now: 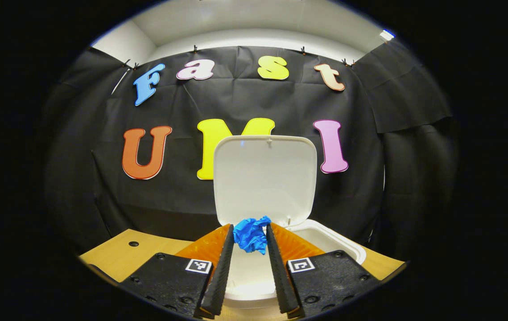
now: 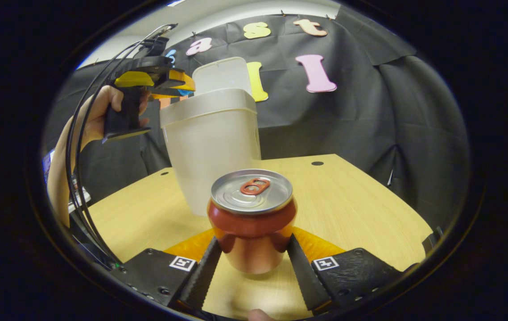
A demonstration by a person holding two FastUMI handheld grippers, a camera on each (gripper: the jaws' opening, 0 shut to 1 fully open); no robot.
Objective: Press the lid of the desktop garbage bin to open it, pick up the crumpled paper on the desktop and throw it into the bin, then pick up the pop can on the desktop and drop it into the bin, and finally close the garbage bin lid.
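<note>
Left jaws [image 1: 250, 272] pinch soft, light paper [image 1: 251, 233] over the bin [image 1: 325, 238]; right jaws [image 2: 253, 272] flank the thin, slick can [image 2: 252, 220], best gripped mid-body

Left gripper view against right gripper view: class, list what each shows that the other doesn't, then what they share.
Left gripper view alone: blue crumpled paper pinched in the left gripper, held over the bin's open mouth, whose inside looks empty.

Right gripper view alone: the red can standing upright on the table between the right gripper's fingers, and a hand holding the left gripper beside the bin.

Both: the white bin with its lid raised, and the wooden table.
</note>
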